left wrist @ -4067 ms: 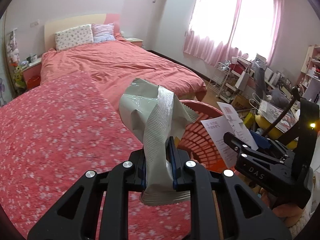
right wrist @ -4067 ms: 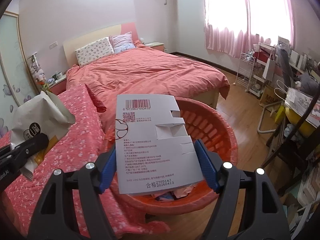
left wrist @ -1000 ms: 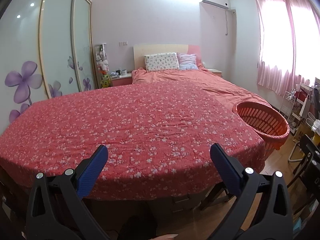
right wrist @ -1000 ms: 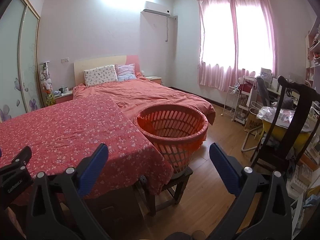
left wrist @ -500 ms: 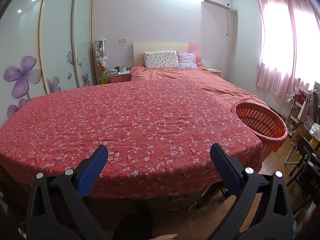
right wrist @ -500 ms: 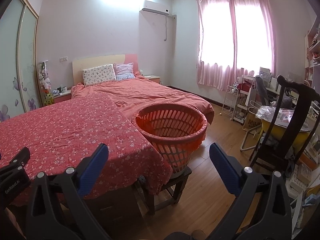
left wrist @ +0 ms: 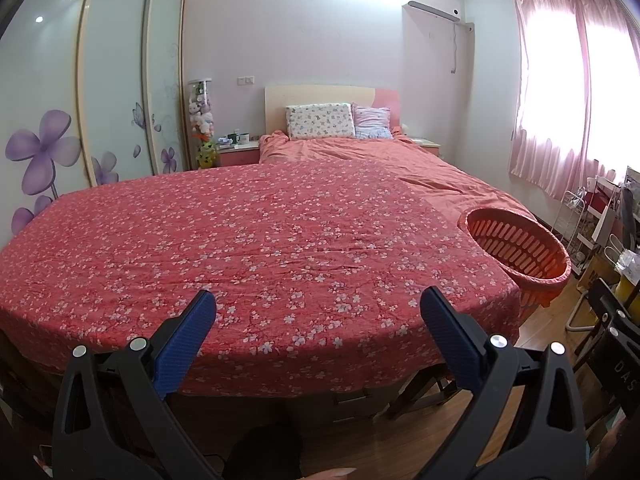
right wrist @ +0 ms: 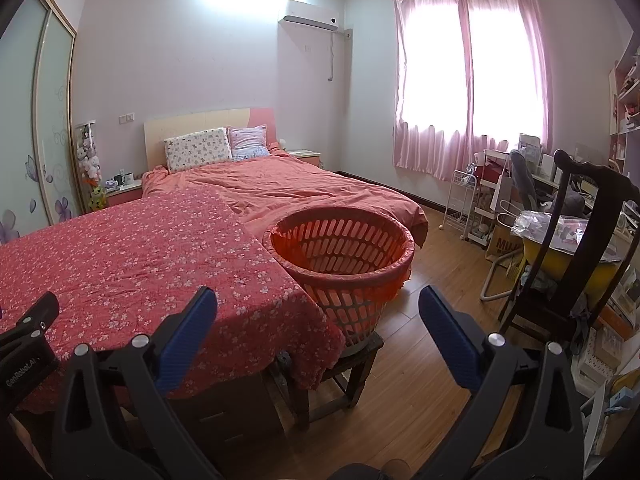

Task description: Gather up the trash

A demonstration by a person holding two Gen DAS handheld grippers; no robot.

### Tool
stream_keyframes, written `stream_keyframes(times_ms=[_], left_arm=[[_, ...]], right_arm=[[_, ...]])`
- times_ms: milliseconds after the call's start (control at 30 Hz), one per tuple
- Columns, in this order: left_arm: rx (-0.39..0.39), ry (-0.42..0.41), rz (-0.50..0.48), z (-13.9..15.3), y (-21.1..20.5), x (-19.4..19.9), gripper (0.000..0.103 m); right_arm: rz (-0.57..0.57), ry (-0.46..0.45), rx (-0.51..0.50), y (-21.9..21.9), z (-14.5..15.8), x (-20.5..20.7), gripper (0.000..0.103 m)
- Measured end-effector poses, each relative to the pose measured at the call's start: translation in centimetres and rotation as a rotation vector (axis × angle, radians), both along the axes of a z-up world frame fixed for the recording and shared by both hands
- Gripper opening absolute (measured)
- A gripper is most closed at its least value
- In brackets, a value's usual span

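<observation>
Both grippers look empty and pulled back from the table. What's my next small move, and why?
Probably pan both cameras slowly to look for leftover trash. The left gripper and right gripper are open and hold nothing, the floral cloth shows no litter, and the orange basket beside it hides its contents from here. If nothing turns up, the job is likely finished.

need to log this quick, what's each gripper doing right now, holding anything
left gripper: open, jaws wide apart, holding nothing.
right gripper: open, jaws wide apart, holding nothing.
</observation>
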State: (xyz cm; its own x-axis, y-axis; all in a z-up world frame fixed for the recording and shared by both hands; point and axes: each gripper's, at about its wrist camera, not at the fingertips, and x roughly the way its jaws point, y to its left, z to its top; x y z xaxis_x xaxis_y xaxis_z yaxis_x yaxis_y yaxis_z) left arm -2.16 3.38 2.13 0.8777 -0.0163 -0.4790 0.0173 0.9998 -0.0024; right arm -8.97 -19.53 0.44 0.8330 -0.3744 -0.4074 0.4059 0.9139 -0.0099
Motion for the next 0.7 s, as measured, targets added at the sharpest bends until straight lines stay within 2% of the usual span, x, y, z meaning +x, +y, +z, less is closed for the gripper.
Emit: stream_keyframes(times_ms=[700], left_arm=[[-0.006, -0.002, -0.006, 0.13, -0.34, 0.01, 0.101]], right_arm=[[0.0, 0.001, -0.001, 0.04, -0.02, -0.04, 0.098]])
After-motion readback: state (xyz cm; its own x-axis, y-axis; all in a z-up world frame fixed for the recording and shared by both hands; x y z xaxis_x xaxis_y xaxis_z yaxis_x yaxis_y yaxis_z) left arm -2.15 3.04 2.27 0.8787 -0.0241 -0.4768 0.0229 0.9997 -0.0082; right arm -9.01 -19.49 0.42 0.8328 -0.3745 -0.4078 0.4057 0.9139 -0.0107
